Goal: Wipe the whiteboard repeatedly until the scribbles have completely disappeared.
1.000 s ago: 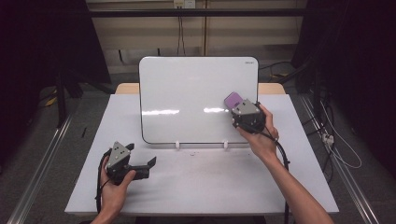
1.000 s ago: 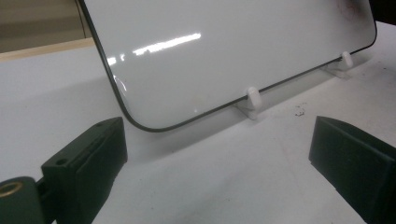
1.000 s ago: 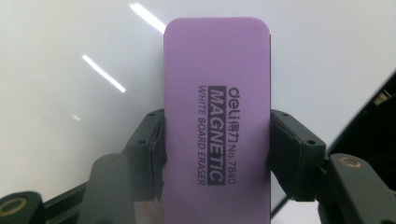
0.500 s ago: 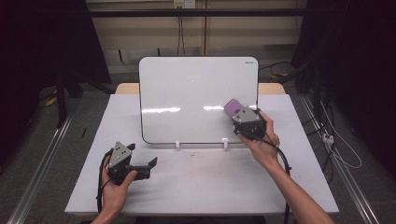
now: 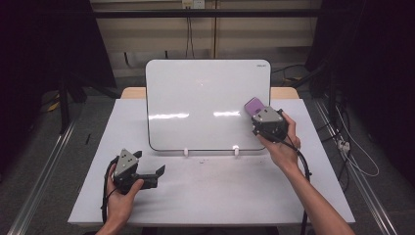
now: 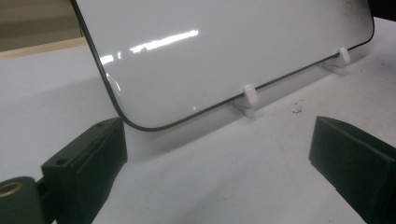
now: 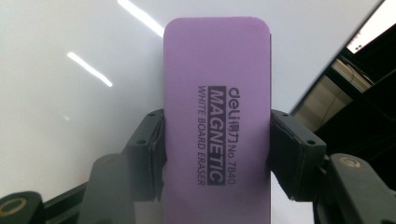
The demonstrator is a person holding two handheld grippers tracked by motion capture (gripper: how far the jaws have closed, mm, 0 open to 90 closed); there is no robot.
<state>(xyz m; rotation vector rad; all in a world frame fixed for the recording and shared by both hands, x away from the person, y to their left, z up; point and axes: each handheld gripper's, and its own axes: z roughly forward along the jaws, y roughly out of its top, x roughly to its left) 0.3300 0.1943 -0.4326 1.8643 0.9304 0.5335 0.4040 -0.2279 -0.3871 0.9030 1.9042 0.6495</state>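
A white whiteboard (image 5: 205, 103) leans upright on two small white feet (image 5: 236, 151) at the middle of the table. My right gripper (image 5: 259, 113) is shut on a purple magnetic whiteboard eraser (image 5: 254, 106), held against the board's right part. In the right gripper view the eraser (image 7: 217, 121) sits between both black pads (image 7: 150, 154), with the board's surface (image 7: 70, 93) behind it. My left gripper (image 5: 149, 169) rests low at the front left of the table, open with nothing between its pads (image 6: 88, 158), facing the board's lower edge (image 6: 187, 114).
The white table top (image 5: 215, 191) extends in front of the board. A cable (image 5: 306, 171) trails from my right gripper along the forearm. Metal rails (image 5: 44, 166) run along both sides of the table on the floor.
My right gripper has shifted the eraser slightly rightward and down along the board. The left gripper has kept still.
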